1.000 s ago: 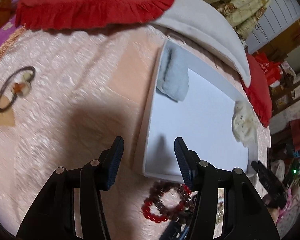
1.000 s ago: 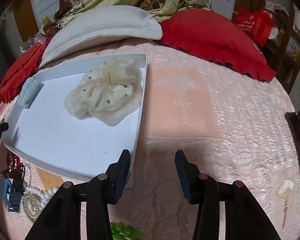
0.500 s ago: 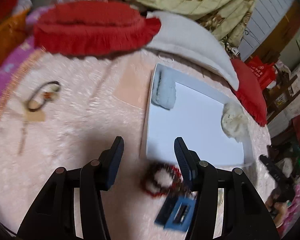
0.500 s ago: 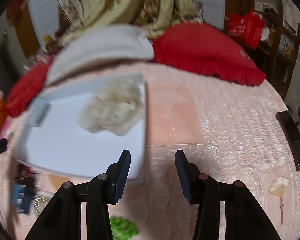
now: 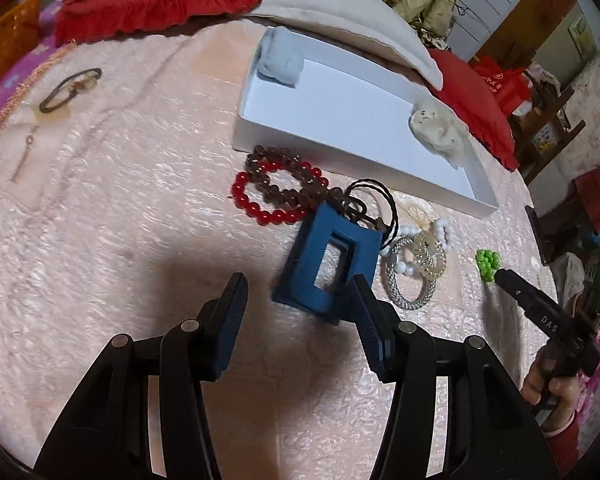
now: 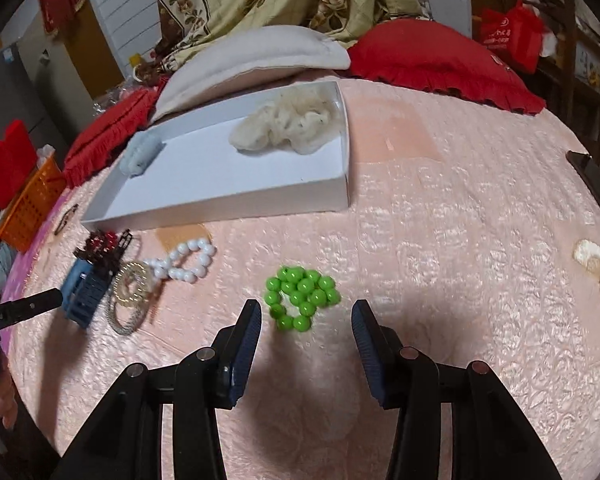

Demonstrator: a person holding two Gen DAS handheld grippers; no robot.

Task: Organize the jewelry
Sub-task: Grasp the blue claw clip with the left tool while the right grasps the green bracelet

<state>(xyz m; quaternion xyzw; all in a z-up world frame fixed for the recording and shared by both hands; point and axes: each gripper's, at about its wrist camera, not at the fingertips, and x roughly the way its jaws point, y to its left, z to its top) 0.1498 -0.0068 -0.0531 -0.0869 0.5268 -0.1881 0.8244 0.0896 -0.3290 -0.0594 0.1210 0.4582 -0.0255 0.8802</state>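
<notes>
Ahead of right hand-held gripper: green bead bracelet.

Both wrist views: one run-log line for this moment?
left gripper: open, by blue rectangular hair clip | right gripper: open, before green bead bracelet | white tray: two scrunchies inside

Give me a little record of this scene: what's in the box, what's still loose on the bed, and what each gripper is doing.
In white cardboard box: cream dotted scrunchie; pale blue fluffy hair clip
Loose on pink bedspread: green bead bracelet; white pearl bracelet; blue rectangular claw clip; red bead bracelet
Left gripper: open, empty, beside the claw clip
Right gripper: open, empty, near the green bracelet
</notes>
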